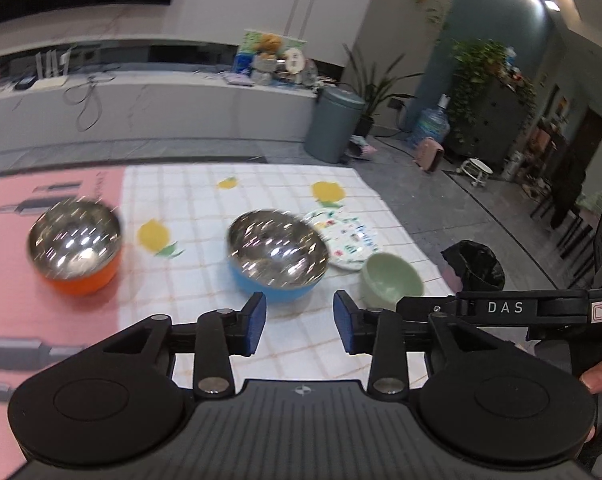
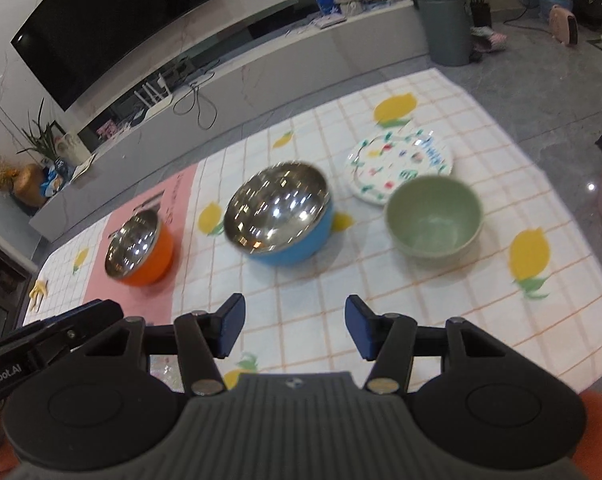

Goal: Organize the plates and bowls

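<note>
On the lemon-print tablecloth (image 2: pixel 441 320) stand three bowls and a plate. A steel-lined orange bowl (image 1: pixel 76 246) (image 2: pixel 139 248) sits at the left on a pink sheet. A bigger steel-lined blue bowl (image 1: pixel 276 255) (image 2: pixel 279 213) is in the middle. Right of it lie a white plate with colourful print (image 1: pixel 347 240) (image 2: pixel 397 164) and a pale green bowl (image 1: pixel 391 282) (image 2: pixel 435 216). My left gripper (image 1: pixel 299 324) hovers open above the cloth just short of the blue bowl, nothing between its blue pads. My right gripper (image 2: pixel 295 328) is open too, empty, nearer than the blue and green bowls.
The table's far and right edges drop to a grey floor. A grey bin (image 1: pixel 333 124) (image 2: pixel 445 24), a black-bagged bin (image 1: pixel 477 264), a TV bench (image 2: pixel 261 68) and plants stand beyond. The right gripper's body (image 1: pixel 541 308) shows at the left view's right side, with a hand's fingers (image 1: pixel 601 372).
</note>
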A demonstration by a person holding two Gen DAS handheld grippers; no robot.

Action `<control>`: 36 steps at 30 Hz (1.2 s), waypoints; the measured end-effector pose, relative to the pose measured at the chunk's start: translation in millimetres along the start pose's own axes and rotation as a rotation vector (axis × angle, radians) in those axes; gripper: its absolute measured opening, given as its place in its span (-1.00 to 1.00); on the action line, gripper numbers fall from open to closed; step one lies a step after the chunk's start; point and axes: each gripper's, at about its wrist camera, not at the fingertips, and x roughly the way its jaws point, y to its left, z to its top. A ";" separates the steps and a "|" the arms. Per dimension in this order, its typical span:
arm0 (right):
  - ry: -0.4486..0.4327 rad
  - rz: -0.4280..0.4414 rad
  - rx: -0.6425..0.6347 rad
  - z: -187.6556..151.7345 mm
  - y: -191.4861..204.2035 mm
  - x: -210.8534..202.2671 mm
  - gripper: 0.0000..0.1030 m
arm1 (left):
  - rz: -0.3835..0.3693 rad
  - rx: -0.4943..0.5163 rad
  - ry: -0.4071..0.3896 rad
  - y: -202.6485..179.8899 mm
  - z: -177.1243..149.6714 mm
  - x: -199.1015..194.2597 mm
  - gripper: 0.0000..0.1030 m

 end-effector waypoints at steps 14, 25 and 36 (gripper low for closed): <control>-0.025 -0.110 0.056 67.2 -57.9 18.4 0.17 | -0.040 0.135 0.029 -39.4 61.9 80.2 0.06; 0.019 -0.166 0.112 114.2 -91.8 84.8 0.17 | -0.002 0.084 0.150 -22.6 105.8 175.2 0.10; 0.090 -0.195 0.178 137.2 -121.9 148.8 0.16 | -0.001 0.090 0.326 7.2 124.0 258.6 0.09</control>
